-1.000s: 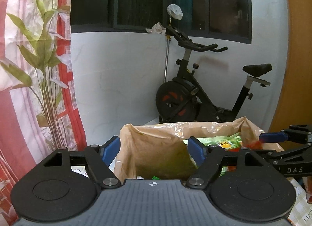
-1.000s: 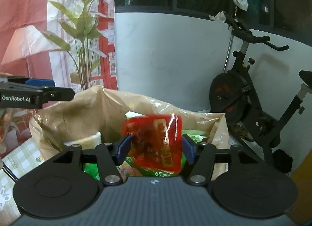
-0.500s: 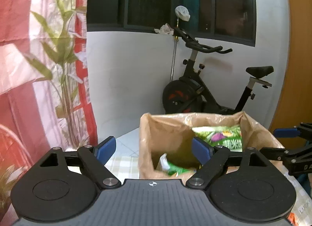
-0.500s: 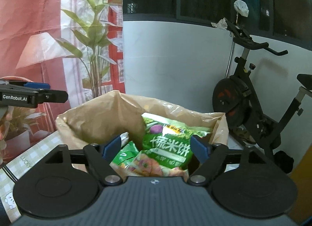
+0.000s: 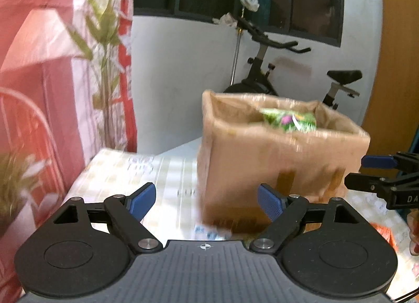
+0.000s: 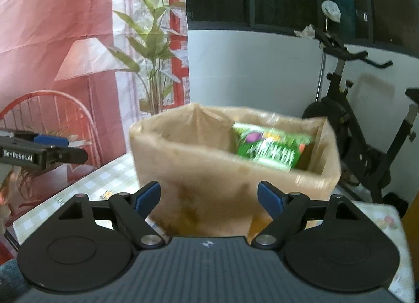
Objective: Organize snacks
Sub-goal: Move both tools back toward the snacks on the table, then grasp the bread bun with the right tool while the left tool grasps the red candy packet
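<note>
A brown cardboard box lined with clear plastic [image 5: 282, 156] [image 6: 230, 172] stands on the checked table. A green snack bag [image 5: 289, 119] [image 6: 269, 150] leans inside it at the far right side. My left gripper [image 5: 207, 199] is open and empty, low in front of the box's left corner. My right gripper [image 6: 209, 197] is open and empty, just in front of the box's near wall. Each gripper shows at the edge of the other's view: the right gripper [image 5: 385, 172] and the left gripper [image 6: 47, 151]. Both views are blurred by motion.
The table has a pale checked cloth [image 5: 146, 172] [image 6: 86, 190]. An orange packet [image 5: 385, 232] lies at the table's right. An exercise bike [image 5: 277, 67] [image 6: 353, 133] stands behind the table by a white wall. A red curtain with a plant print [image 6: 78, 41] hangs at the left.
My right gripper let go of the red snack pack over the box and opened. Both grippers have pulled back and lower, so the box's outer walls now show.
</note>
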